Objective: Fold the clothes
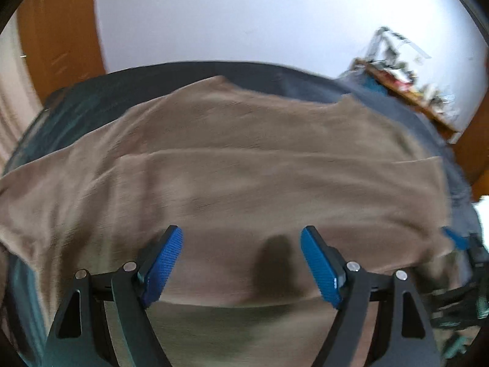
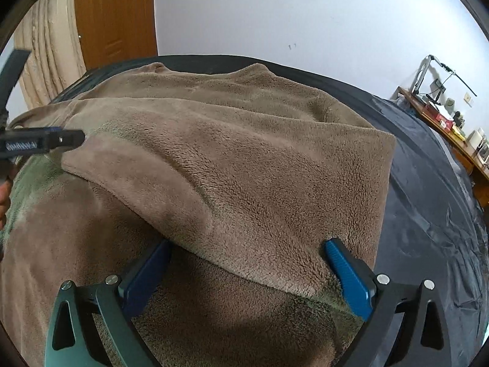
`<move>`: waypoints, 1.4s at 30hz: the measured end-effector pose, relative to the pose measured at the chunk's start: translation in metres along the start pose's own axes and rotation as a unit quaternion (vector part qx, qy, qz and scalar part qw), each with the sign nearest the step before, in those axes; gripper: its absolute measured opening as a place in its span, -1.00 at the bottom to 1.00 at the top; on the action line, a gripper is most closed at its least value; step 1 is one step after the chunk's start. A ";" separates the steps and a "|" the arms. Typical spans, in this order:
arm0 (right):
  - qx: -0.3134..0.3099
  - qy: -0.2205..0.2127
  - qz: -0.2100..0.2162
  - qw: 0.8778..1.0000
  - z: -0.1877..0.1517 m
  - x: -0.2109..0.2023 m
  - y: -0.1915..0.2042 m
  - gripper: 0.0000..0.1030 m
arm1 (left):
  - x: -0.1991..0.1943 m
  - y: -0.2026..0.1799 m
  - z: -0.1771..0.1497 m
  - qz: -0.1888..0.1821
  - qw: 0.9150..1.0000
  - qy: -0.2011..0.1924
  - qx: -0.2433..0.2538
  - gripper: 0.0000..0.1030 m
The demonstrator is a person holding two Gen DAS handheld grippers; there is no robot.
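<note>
oddly, only blurred white lettering shows; both hand-held grippers [image 1: 241,263] [image 2: 247,275] gape, empty.

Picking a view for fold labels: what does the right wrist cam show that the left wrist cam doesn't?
Right wrist only: a sharp view of the folded-over flap's edge between its open gripper, fleece texture, and the left gripper at the left border.

Left wrist only: a blurred, flatter spread of cloth under its open gripper, nothing between the pads.

Both: the brown fleece garment on a dark sheet, white wall, wooden door, cluttered desk.
</note>
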State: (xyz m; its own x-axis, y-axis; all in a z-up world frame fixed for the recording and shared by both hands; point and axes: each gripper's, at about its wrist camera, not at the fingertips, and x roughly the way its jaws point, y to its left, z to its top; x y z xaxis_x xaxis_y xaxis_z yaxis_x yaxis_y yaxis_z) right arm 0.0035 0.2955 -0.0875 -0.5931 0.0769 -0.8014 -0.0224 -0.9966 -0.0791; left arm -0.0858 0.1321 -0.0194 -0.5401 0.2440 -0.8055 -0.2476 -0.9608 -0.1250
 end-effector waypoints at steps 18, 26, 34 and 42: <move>0.147 -0.059 0.020 0.987 0.002 -0.022 -0.049 0.98 | 0.006 -0.076 -0.049 -0.037 0.983 0.040 0.177 0.63; 0.143 -0.073 0.012 0.987 0.004 -0.021 -0.041 0.98 | 0.002 -0.065 -0.023 -0.108 0.989 0.038 0.089 0.64; 0.175 -0.034 -0.022 0.984 -0.003 -0.007 -0.053 0.98 | 0.026 -0.092 0.017 -0.155 0.986 0.059 0.031 0.66; 0.252 -0.063 -0.036 0.965 -0.012 -0.022 -0.085 0.98 | 0.022 -0.128 -0.032 -0.066 0.982 0.038 0.174 0.64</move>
State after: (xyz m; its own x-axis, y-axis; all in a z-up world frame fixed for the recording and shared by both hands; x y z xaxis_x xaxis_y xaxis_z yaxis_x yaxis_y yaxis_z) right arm 0.0283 0.3783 -0.0700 -0.6676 0.1740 -0.7239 -0.4364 -0.8792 0.1912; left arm -0.0398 0.2564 -0.0397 -0.4268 0.3398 -0.8381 -0.5778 -0.8154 -0.0363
